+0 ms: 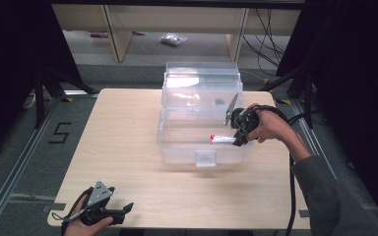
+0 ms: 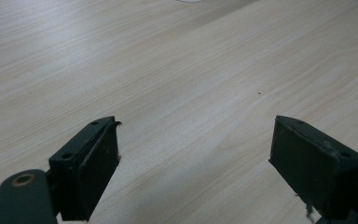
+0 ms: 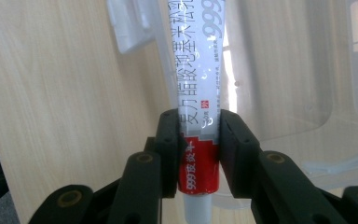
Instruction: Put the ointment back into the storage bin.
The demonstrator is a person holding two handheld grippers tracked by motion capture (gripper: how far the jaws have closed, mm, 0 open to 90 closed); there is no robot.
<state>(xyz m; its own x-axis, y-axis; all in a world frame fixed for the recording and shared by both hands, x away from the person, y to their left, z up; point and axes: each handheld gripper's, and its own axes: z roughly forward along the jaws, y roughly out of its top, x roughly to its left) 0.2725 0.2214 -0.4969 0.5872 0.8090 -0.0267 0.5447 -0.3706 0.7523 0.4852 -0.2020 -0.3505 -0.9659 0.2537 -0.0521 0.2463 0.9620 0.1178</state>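
The right hand-held gripper (image 3: 199, 135) pinches a tube of ointment (image 3: 198, 93) between its two black jaws, which press on either side of the tube's red band close to its white cap end. The tube is white and glossy, printed with grey characters and "999", and it runs straight away from the jaws along their line. In the high view the same right hand-held gripper (image 1: 238, 140) is held by the person's right hand (image 1: 270, 125) at the right side of a clear plastic box (image 1: 202, 147), and the tube (image 1: 223, 139) lies roughly level, reaching in over the box's open body. The box has smooth see-through walls, rounded corners and a small clear latch at its front; its lid (image 1: 202, 81) stands raised behind it. Whether the tube touches the box floor cannot be told. The left hand-held gripper (image 2: 196, 158) has its jaws spread wide with nothing between them, their flat, matt black pads poised over bare wood. In the high view this left hand-held gripper (image 1: 120, 212) sits in the left hand (image 1: 86, 219) at the near left corner of the desk (image 1: 123, 142), well apart from the box. The desk top is pale wood with fine grain.
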